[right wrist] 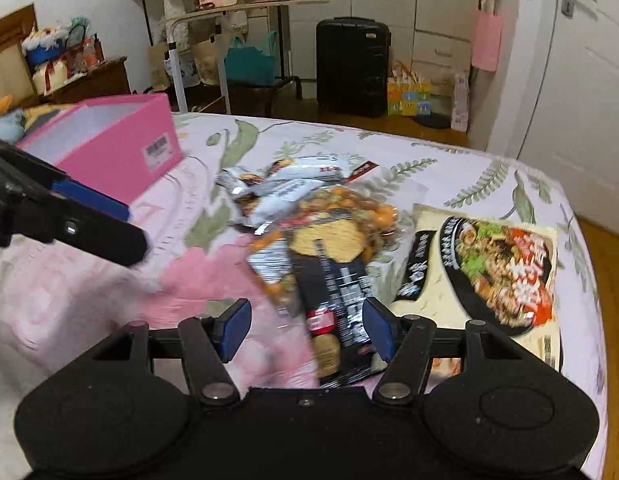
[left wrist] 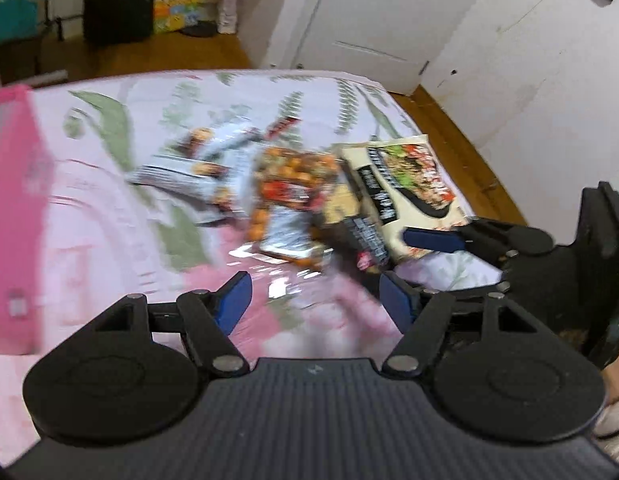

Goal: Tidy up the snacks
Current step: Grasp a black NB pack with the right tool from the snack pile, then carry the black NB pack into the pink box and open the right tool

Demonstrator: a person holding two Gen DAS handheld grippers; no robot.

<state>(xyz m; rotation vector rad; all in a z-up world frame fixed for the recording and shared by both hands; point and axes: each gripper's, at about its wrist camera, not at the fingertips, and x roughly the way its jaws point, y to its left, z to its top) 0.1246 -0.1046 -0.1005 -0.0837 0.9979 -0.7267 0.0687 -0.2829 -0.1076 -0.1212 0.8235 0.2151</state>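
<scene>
1. A pile of snack packets is seen on a floral bedsheet [right wrist: 449,148], in the middle of both views.
2. In the right wrist view, silver packets [right wrist: 285,188] are found at the top of the pile, an orange bag [right wrist: 341,216] at its centre, and a dark packet [right wrist: 341,280] running down toward the lower centre.
3. A cream noodle pack [right wrist: 485,268] lies flat at the right of that view, just beside the pile; whether it touches the orange bag cannot be told.
4. A pink box [right wrist: 121,148] is seen at the upper left of the right wrist view, open-topped, apart from the pile. In the left wrist view it fills the left edge [left wrist: 13,208].
5. The right gripper [right wrist: 307,330] is seen spread wide at the lower centre of its own view, nothing grasped; the lower end of the dark packet shows between the blue pads [right wrist: 237,330].
6. The left gripper [left wrist: 315,304] is likewise spread wide and grasps nothing; only bedsheet [left wrist: 121,92] and blurred wrapping show between its fingers.
7. In the left wrist view the right gripper [left wrist: 417,260] appears at the right, one blue pad lying over the lower edge of the noodle pack [left wrist: 405,184].
8. In the right wrist view the left gripper's finger [right wrist: 89,232] crosses the left side, in front of the pink box.
9. The left wrist view is heavily blurred; packet details there cannot be read.
</scene>
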